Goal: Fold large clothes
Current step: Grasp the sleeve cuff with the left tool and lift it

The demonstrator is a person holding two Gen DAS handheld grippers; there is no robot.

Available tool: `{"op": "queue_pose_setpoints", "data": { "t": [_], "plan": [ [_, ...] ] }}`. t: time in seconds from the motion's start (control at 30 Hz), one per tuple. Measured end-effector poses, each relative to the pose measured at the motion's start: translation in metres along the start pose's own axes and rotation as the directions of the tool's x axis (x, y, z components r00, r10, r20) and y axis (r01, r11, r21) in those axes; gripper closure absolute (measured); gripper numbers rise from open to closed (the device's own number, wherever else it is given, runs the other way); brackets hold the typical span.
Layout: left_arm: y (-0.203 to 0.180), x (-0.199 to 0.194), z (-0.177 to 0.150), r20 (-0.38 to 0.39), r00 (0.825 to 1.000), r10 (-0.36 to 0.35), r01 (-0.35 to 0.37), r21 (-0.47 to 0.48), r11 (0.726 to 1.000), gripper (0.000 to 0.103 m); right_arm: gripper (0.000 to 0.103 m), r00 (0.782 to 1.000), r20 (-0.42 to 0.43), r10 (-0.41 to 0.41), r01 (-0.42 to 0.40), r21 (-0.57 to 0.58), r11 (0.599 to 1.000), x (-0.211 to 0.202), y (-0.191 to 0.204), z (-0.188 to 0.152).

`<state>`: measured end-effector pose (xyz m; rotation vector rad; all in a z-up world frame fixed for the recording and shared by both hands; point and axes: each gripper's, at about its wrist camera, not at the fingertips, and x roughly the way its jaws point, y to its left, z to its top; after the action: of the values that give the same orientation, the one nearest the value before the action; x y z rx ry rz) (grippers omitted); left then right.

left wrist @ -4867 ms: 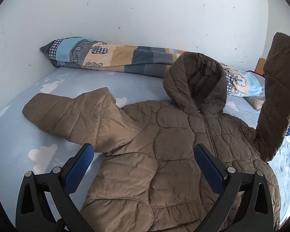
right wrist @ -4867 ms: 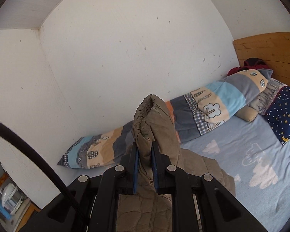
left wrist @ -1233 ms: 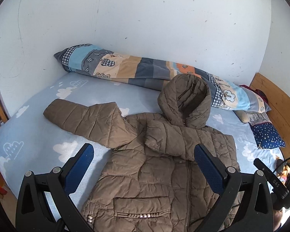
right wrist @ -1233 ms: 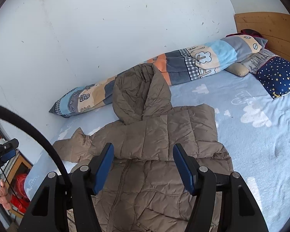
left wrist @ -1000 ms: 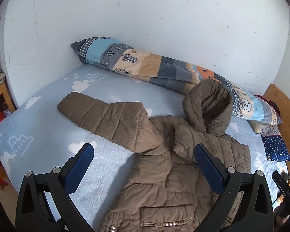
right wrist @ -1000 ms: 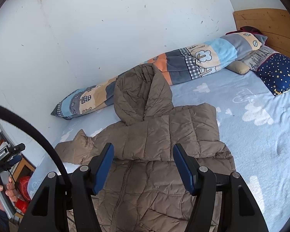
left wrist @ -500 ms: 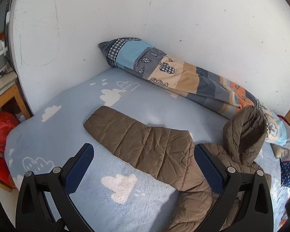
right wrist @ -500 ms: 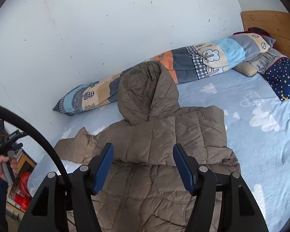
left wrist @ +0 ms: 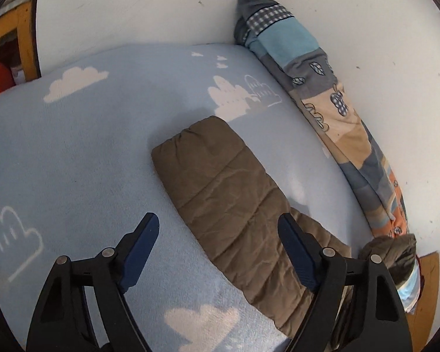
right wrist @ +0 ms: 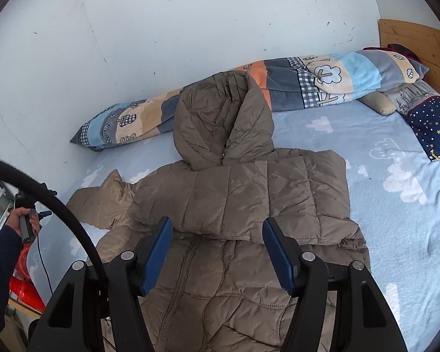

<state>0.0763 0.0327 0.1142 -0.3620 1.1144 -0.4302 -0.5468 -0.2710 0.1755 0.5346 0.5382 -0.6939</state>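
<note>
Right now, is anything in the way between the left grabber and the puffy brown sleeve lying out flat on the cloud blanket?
Nothing visible. The left gripper is open just over the quilted brown sleeve, its jaws closing in, nothing pinched. Only bare blue cloud blanket lies around it.

The quilted puffer jacket (right wrist: 243,205) is plain brown; the fleece bedsheet (left wrist: 73,152) is pale blue with white clouds.
</note>
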Motion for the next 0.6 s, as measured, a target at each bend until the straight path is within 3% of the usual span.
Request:
{"op": "queue_pose_setpoints", "data": {
  "t": [0.17, 0.33, 0.6],
  "plan": [
    [0.03, 0.036, 0.013, -0.004, 1.0, -0.025, 0.024, -0.113, 0.993, 0.033, 0.035, 0.999, -0.031, -0.013, 0.013, 0.005, 1.0, 0.011, -0.002, -0.002],
    [0.055, 0.058, 0.021, 0.034, 0.993, -0.117, 0.121, -0.222, 0.967, 0.047, 0.035, 0.998, -0.049, -0.034, 0.035, 0.001, 0.999, 0.019, -0.003, -0.004],
    [0.069, 0.082, 0.025, 0.07, 0.991, -0.117, 0.131, -0.272, 0.953, 0.048, 0.035, 0.995, -0.08, -0.06, 0.059, -0.016, 0.998, 0.03, -0.001, -0.008]
  ]
}}
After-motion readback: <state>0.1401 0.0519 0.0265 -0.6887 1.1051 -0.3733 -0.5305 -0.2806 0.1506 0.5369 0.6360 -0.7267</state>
